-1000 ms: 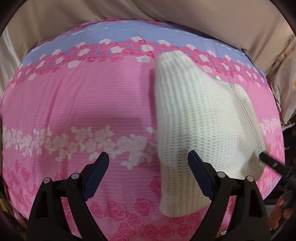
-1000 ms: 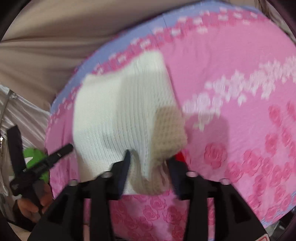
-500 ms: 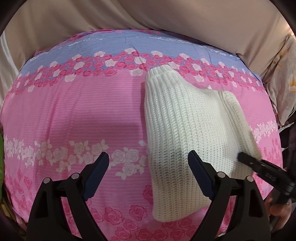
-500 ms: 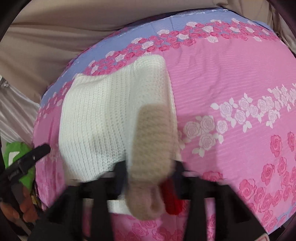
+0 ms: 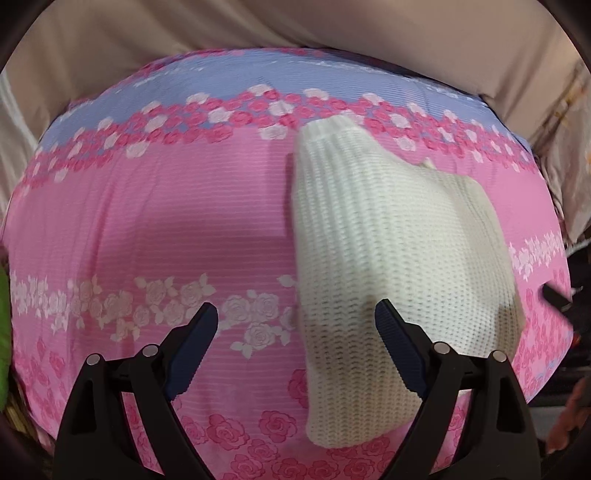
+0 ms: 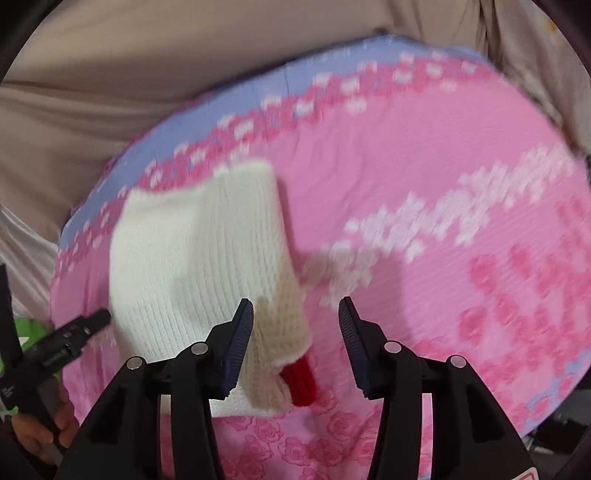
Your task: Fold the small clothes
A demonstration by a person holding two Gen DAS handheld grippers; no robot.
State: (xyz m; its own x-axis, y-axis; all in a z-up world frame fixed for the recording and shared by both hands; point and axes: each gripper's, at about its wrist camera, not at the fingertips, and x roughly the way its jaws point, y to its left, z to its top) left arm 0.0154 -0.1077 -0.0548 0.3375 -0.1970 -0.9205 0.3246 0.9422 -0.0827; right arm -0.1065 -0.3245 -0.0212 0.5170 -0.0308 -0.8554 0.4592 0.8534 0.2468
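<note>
A white knit sweater lies folded on the pink rose-print cloth. My left gripper hovers open above the sweater's near left edge, with nothing pressed between its pads. In the right wrist view the sweater has a sleeve folded over it, and the sleeve ends in a red cuff. My right gripper is above that sleeve with its jaws opening. The sleeve lies below the gap and the pads do not press on it. The left gripper's finger shows at the sweater's left side.
Beige sheeting rises behind the cloth's blue far border. Something green sits off the cloth's left edge. A hand holds the left gripper there. The cloth's near right edge drops away to a dark floor.
The right gripper held the sleeve folded over the sweater, then let it go and lifted. The sleeve now lies on the sweater. The left gripper has stayed open in place.
</note>
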